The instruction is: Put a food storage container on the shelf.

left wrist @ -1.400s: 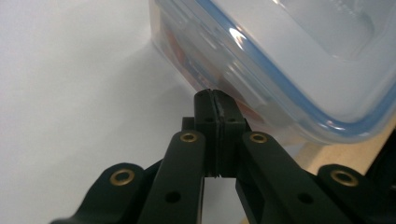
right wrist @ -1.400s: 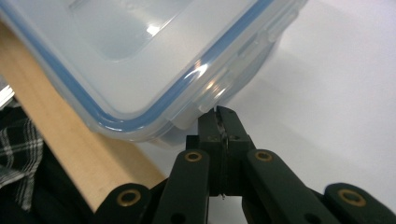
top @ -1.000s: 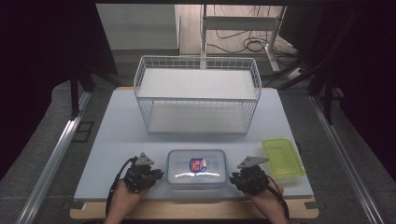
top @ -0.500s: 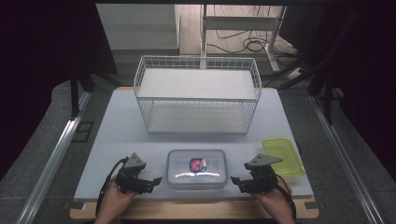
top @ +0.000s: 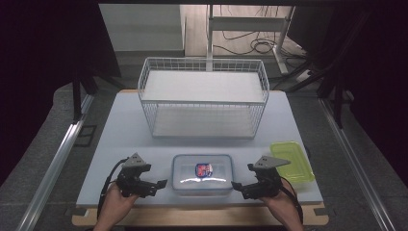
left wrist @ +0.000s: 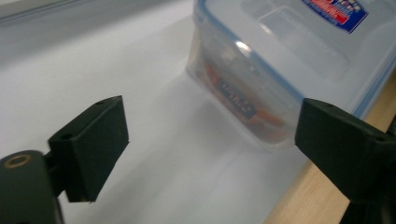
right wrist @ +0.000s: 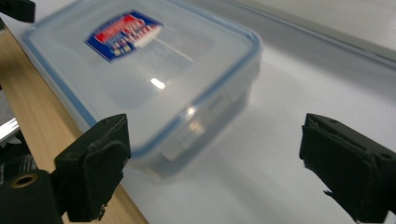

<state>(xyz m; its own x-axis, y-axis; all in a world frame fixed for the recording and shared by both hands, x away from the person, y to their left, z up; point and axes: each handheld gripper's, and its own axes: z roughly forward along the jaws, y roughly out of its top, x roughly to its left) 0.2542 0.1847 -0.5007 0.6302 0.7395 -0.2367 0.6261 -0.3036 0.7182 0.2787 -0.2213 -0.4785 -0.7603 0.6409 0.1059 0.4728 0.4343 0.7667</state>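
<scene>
Two open hand-held grippers, left [top: 161, 183] and right [top: 236, 186], flanking lidded clear box [top: 202, 174], contents blurred

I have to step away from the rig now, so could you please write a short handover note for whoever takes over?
Left gripper: open, holding nothing, just off the left end of the clear lidded container.
Right gripper: open, holding nothing, just off the container's right end.
The container sits at the near edge of the table, lid on, blue and red label on top. A yellow-green container lies to its right; a white wire basket stands behind.
Done: both grippers flank the container.
Left: probably closing in on its ends and lifting.
</scene>
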